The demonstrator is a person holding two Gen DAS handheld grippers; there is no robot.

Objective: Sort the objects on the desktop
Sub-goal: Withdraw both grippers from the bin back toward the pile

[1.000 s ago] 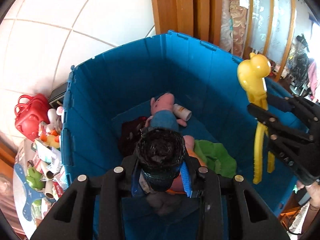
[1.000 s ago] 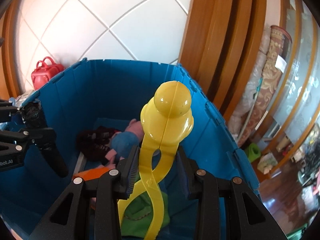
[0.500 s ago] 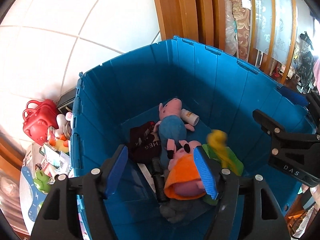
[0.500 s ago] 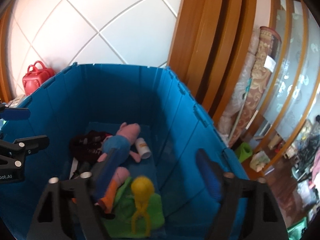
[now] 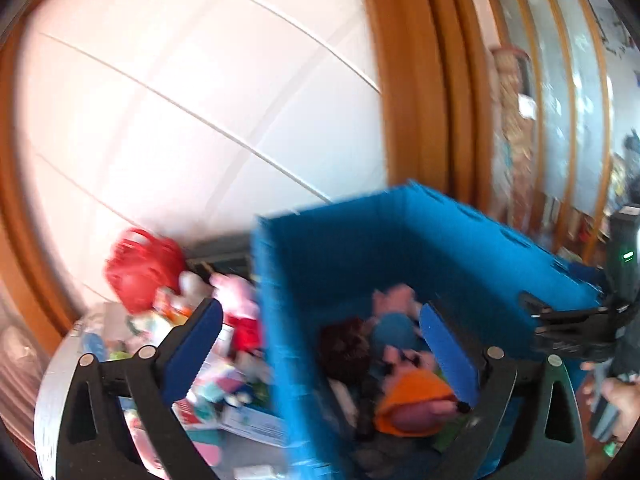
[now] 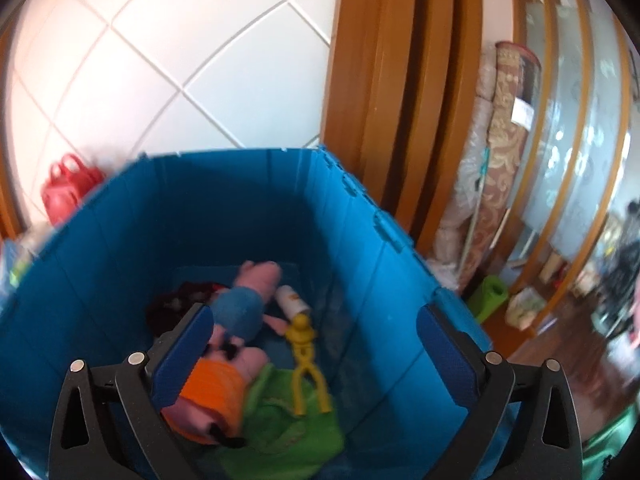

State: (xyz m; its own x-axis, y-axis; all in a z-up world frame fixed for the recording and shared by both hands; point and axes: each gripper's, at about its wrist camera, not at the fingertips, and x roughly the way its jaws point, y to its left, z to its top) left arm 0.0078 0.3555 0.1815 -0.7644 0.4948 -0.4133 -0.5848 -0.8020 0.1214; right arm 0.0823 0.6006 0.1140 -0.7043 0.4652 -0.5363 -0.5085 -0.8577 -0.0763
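2 tools, both spread wide and holding nothing. Left tool [image 5: 320, 344] straddling the near left wall of the blue bin [image 5: 420, 240], 1 blue pad outside the wall, the other over the inside; view badly blurred. Ahead of it and to its left, outside the bin, a red handbag [image 5: 142, 270] against the tiled wall [image 5: 180, 100], with a heap of small toys and packets [image 5: 216, 364] on the bench [image 5: 52, 396] below and beside that pad; single items there too smeared to name. To its right, the right tool seen side-on as a black frame [image 5: 576, 328] over the bin's far edge. Right tool [image 6: 316, 356] poised above the bin [image 6: 200, 208], looking down into it. Between its pads, on the bin floor: yellow duck-shaped tongs [image 6: 306, 364] lying flat, head pointing away from the tool, handles resting on a green cloth [image 6: 288, 428]. Just left of the tongs, a pink plush in orange [image 6: 212, 392] partly behind the left pad, and beyond it a second pink plush in blue [image 6: 244, 304]. Just past the duck's head, a small white bottle [image 6: 292, 300] on its side. Farther left, a dark cloth [image 6: 180, 300]. Off to the tool's right, outside the bin, wooden door frames [image 6: 380, 100] and rolled rugs [image 6: 508, 140].
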